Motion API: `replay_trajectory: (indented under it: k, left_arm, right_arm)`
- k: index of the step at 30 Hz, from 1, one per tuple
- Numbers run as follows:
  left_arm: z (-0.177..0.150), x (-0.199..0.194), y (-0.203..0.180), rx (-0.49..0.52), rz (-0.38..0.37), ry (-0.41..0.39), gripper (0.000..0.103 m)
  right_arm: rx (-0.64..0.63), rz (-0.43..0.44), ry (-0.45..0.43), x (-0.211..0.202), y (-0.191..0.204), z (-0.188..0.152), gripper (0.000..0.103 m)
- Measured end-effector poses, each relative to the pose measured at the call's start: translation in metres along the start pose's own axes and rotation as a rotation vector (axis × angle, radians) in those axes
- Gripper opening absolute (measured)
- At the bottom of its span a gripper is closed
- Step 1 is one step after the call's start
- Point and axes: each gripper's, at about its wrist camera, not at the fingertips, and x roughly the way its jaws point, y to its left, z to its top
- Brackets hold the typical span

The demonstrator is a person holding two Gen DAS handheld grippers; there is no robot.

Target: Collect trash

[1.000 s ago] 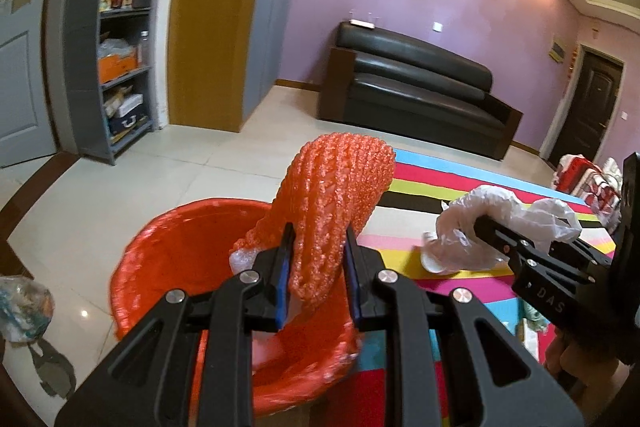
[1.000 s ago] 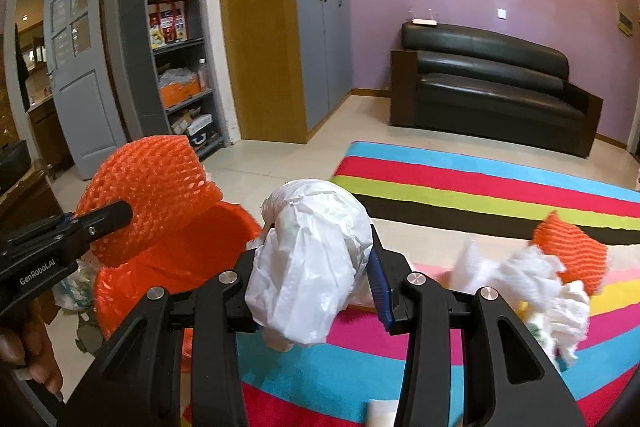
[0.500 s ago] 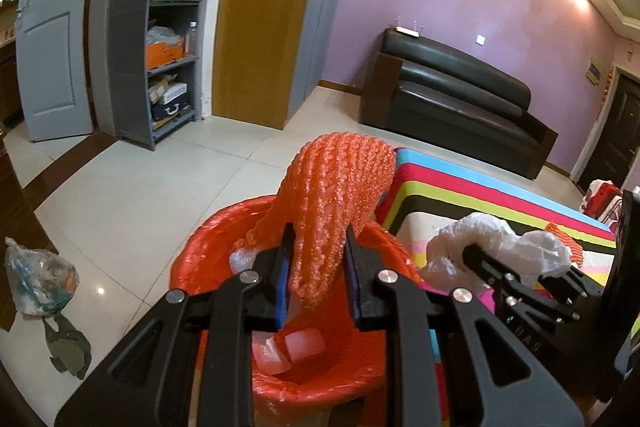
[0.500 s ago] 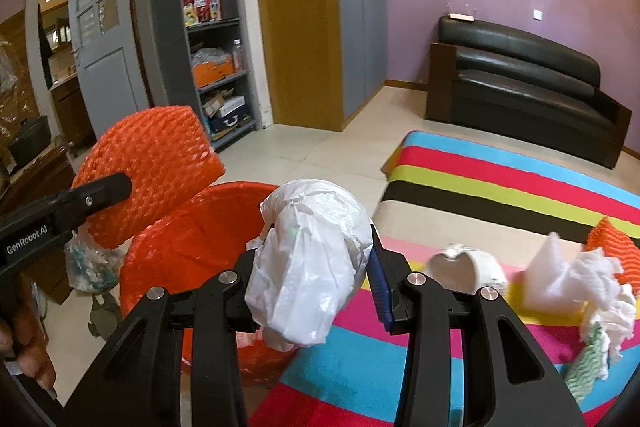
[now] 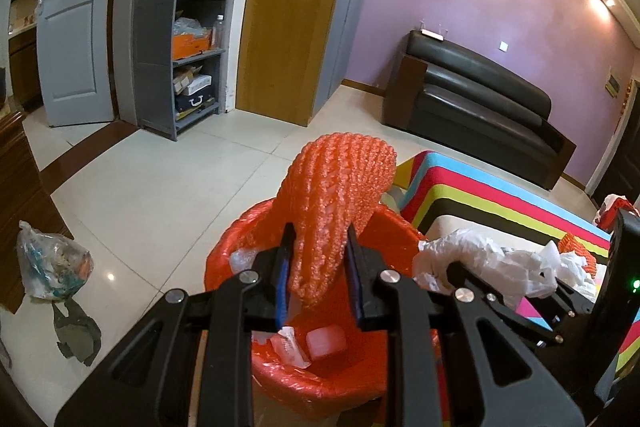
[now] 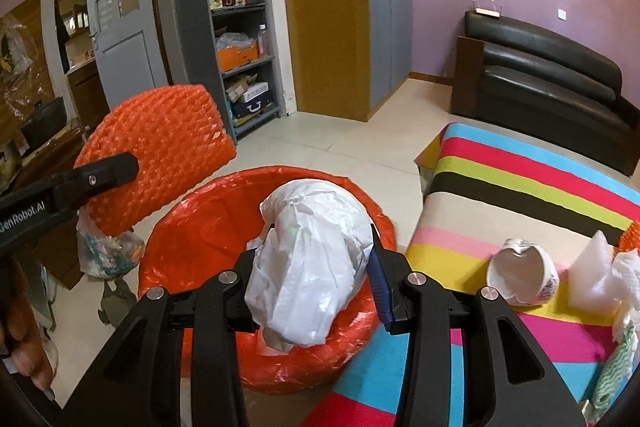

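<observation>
1. Your left gripper [image 5: 318,267] hangs over the mouth of the orange-lined trash bin [image 5: 240,239]; its jaws have just been easing apart a touch, yet the blue pads [image 5: 282,287] press both flanks of the orange foam net sleeve [image 5: 340,195], which stands up from between them and flops over at its top.
2. Your right gripper [image 6: 316,271] is clamped on a crumpled white plastic bag [image 6: 312,259]; the jaws stand roughly half apart because the wad fills the gap; the bag bulges above and droops below the fingers.
3. From the right wrist view the bag sits over the near side of the bin, whose red-orange liner [image 6: 192,239] is folded over the rim; the foam sleeve shows at upper left, above the bin's far-left edge.
4. Inside the bin you can see a pale foam block [image 5: 326,341] and a small white wrapper [image 5: 290,345] lying on the liner bottom.
5. The bin stands on pale floor tiles [image 5: 160,187], touching or just beside the edge of a striped cloth [image 6: 500,183].
6. On that cloth lie a crushed paper cup [image 6: 522,273], a white foam chunk [image 6: 592,275], crumpled tissue [image 6: 628,275], and another orange net piece [image 5: 572,245] at the far right.
7. A knotted clear bag of rubbish [image 5: 52,267] sits on the floor left of the bin, well apart from it.
</observation>
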Motion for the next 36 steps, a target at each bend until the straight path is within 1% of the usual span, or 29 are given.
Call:
replay_trajectory:
  k: [7,9,10,11,12,13,14,17,18,19,24,27,30,36]
  left_arm:
    - [0.002,-0.002,0.004,-0.011,0.014,-0.005,0.024]
    - [0.002,-0.002,0.003,-0.012,0.014,-0.004,0.026]
    - [0.002,-0.001,0.003,-0.011,0.016,-0.004,0.027]
    - [0.001,-0.001,0.002,-0.012,0.018,-0.005,0.029]
    - [0.001,-0.001,0.003,-0.018,0.020,-0.004,0.034]
    - [0.001,-0.001,0.003,-0.022,0.021,-0.005,0.036]
    - [0.001,-0.001,0.003,-0.025,0.023,-0.008,0.041]
    - [0.002,-0.001,0.003,-0.023,0.025,-0.013,0.043]
    - [0.002,0.000,0.003,-0.023,0.024,-0.014,0.046]
    - [0.002,0.000,0.003,-0.025,0.023,-0.017,0.047]
    - [0.000,-0.001,-0.003,-0.007,0.020,-0.034,0.048]
    - [-0.001,-0.003,-0.013,0.030,0.017,-0.052,0.053]
    - [-0.003,-0.004,-0.025,0.058,0.009,-0.064,0.053]
    - [-0.005,-0.001,-0.042,0.077,-0.019,-0.065,0.054]
  right_arm:
    - [-0.009,0.013,0.003,0.005,0.009,-0.001,0.043]
    - [-0.010,0.020,0.002,0.007,0.011,0.000,0.050]
    - [-0.012,0.021,0.000,0.007,0.012,0.000,0.052]
    - [-0.015,0.020,-0.004,0.007,0.013,0.000,0.057]
    - [-0.019,0.019,-0.007,0.007,0.014,0.000,0.066]
    - [-0.022,0.016,-0.011,0.007,0.015,0.000,0.069]
    - [-0.023,0.015,-0.016,0.007,0.015,0.000,0.070]
    - [-0.033,0.010,-0.025,0.005,0.016,0.000,0.070]
    - [-0.034,0.010,-0.027,0.004,0.016,0.000,0.070]
    - [-0.033,0.005,-0.034,0.003,0.015,0.000,0.070]
    - [-0.014,-0.028,-0.073,-0.009,0.001,-0.003,0.070]
    - [-0.003,-0.050,-0.086,-0.017,-0.009,-0.005,0.070]
    - [0.000,-0.074,-0.097,-0.027,-0.020,-0.008,0.070]
    - [0.007,-0.107,-0.111,-0.044,-0.040,-0.011,0.070]
